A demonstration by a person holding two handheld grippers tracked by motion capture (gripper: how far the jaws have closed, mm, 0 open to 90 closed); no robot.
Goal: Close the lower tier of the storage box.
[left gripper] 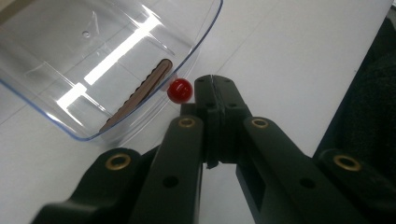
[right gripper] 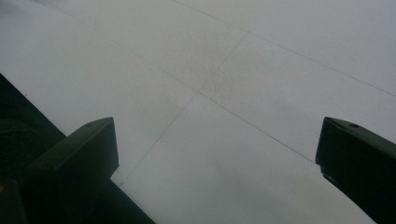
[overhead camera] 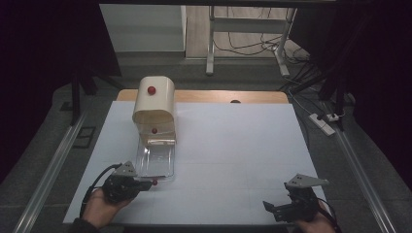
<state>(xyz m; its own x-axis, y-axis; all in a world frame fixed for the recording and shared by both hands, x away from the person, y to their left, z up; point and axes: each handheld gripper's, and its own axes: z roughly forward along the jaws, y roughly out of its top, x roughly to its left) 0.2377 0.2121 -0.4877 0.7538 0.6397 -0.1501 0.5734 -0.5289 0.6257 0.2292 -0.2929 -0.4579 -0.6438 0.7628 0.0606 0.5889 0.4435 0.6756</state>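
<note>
Lying pulled out from under the cream box (overhead camera: pixel 153 104), the clear tray (overhead camera: pixel 156 164) looked light, stiff and slick, its thin wall apt to crack under a hard pinch. The red knob (left gripper: pixel 180 90) on its near end was the place to take hold (small, round, likely to slip). The left gripper (left gripper: pixel 212 84) sat just beside that knob, jaws pressed together on nothing. The right gripper (overhead camera: pixel 280 209) rested well apart from the tray, jaws wide.

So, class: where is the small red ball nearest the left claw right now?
The small red ball lies on the white table, touching the near rim of the clear plastic tray, just left of the shut left claw, at the high view's lower left.
</note>
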